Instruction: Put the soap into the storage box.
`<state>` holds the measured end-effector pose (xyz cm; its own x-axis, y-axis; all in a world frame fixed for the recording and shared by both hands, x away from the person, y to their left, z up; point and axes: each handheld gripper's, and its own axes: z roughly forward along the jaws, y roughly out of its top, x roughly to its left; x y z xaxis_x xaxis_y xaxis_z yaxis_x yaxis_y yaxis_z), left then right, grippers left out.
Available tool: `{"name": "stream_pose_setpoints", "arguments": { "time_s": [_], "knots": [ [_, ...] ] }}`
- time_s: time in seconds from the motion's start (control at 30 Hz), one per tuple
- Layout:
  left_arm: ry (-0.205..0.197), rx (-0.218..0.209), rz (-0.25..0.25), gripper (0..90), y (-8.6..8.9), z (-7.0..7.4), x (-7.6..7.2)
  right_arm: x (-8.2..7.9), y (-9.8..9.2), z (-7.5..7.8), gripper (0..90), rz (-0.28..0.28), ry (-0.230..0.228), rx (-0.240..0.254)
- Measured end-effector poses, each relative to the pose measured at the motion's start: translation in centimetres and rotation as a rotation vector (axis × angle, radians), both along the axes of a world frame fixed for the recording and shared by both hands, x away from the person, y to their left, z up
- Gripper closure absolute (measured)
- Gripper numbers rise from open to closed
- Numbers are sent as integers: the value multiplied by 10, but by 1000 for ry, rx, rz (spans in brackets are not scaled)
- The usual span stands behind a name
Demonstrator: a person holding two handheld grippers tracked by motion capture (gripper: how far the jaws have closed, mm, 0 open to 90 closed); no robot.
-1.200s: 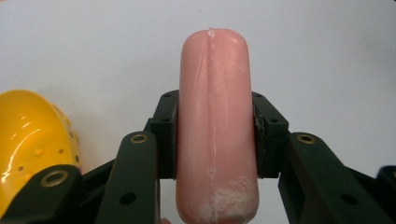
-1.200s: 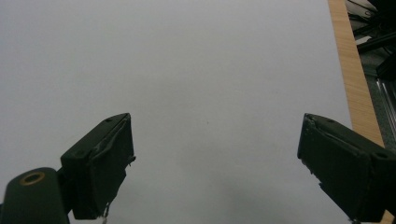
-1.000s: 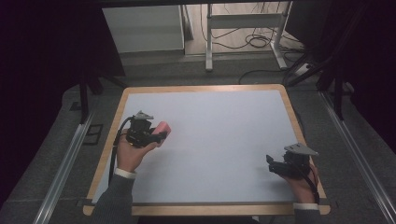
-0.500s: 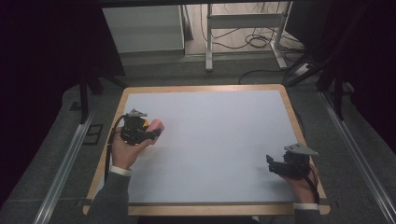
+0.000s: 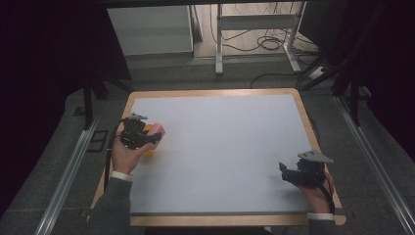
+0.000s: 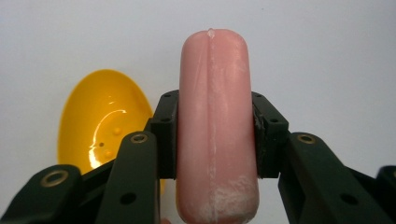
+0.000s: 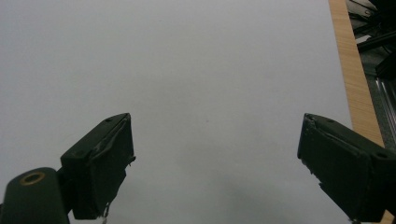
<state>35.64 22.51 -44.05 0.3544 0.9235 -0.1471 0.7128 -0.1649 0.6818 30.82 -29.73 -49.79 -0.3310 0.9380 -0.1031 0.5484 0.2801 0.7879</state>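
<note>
My left gripper (image 5: 152, 137) is shut on a pink sausage-shaped piece (image 5: 158, 129) near the table's left edge. In the left gripper view the pink piece (image 6: 215, 116) stands upright between the two pads, its rounded end sticking out past the left gripper (image 6: 215, 126). A yellow oval dish-like piece (image 6: 100, 121) lies hollow side up on the white surface, just left of and beneath the jaws; the yellow piece (image 5: 149, 152) peeks out below the hand. My right gripper (image 5: 286, 172) rests low at the near right. That right gripper (image 7: 215, 154) is open, nothing between its pads.
The white tabletop (image 5: 230, 147) has a wooden rim (image 5: 215, 92). The wooden edge (image 7: 352, 74) runs close on the right of my right gripper. Metal rails (image 5: 68, 171) flank the table; a white cabinet (image 5: 147, 29), a frame and cables stand on the floor beyond.
My left hand has shifted a little to the left with the pink piece still gripped. The right hand has stayed put.
</note>
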Motion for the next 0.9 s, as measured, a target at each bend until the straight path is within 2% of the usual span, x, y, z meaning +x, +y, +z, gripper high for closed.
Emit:
{"name": "stream_pose_setpoints", "arguments": {
  "time_s": [0.43, 0.77, 0.9],
  "knots": [
    [15, 22, 49, 601, 22, -1, 9, 0, 0, -1, 104, 0, 4, -5],
    [46, 44, 75, 601, 31, -11, 16, 0, 1, -1, 104, 1, 7, -9],
    [58, 40, 86, 601, 34, -17, 19, 0, 1, -1, 103, 1, 6, -10]
  ]
}}
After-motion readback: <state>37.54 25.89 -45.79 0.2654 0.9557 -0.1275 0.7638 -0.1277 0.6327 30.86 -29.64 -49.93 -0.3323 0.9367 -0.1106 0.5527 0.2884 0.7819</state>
